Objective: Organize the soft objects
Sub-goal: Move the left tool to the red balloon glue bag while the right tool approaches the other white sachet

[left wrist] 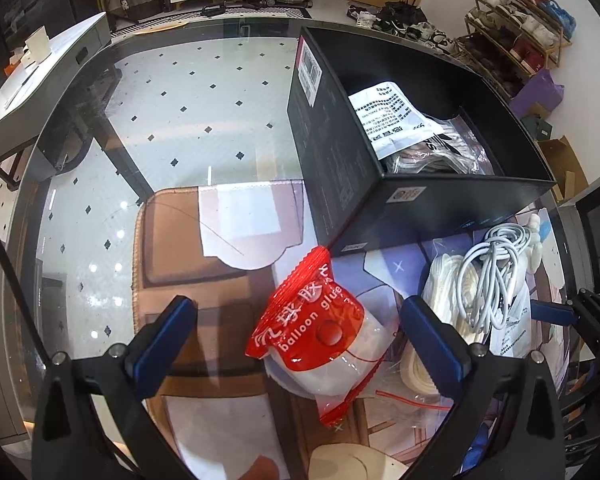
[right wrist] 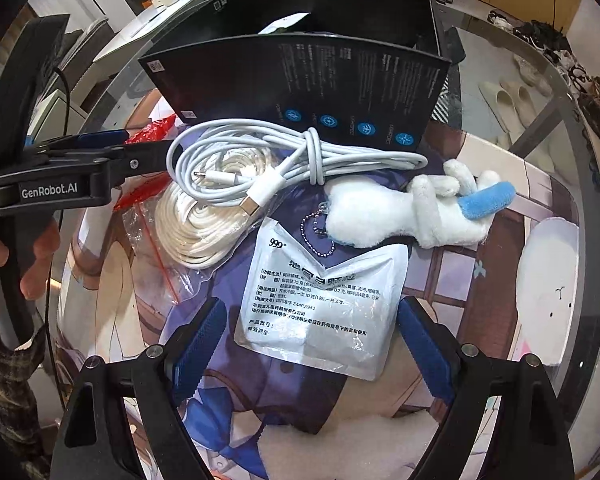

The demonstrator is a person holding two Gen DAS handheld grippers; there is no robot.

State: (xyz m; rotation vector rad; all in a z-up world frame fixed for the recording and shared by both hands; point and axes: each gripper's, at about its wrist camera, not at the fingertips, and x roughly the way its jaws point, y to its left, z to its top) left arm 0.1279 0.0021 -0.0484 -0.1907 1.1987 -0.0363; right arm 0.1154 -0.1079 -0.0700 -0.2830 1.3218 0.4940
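Glass desk (left wrist: 172,128) is carrying a printed mat. Left gripper (left wrist: 300,334) fingers are standing apart around the red balloon-glue bag (left wrist: 312,328); right gripper (right wrist: 308,344) fingers are spreading wide around the white sachet (right wrist: 320,300). Beyond are lying the white cable (right wrist: 260,160), plush toy (right wrist: 400,212) and black box (left wrist: 360,184).

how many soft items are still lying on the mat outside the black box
5: balloon glue packet at the left gripper, coiled rope bag, white cable, plush toy, medicine sachet. Others may be hidden.
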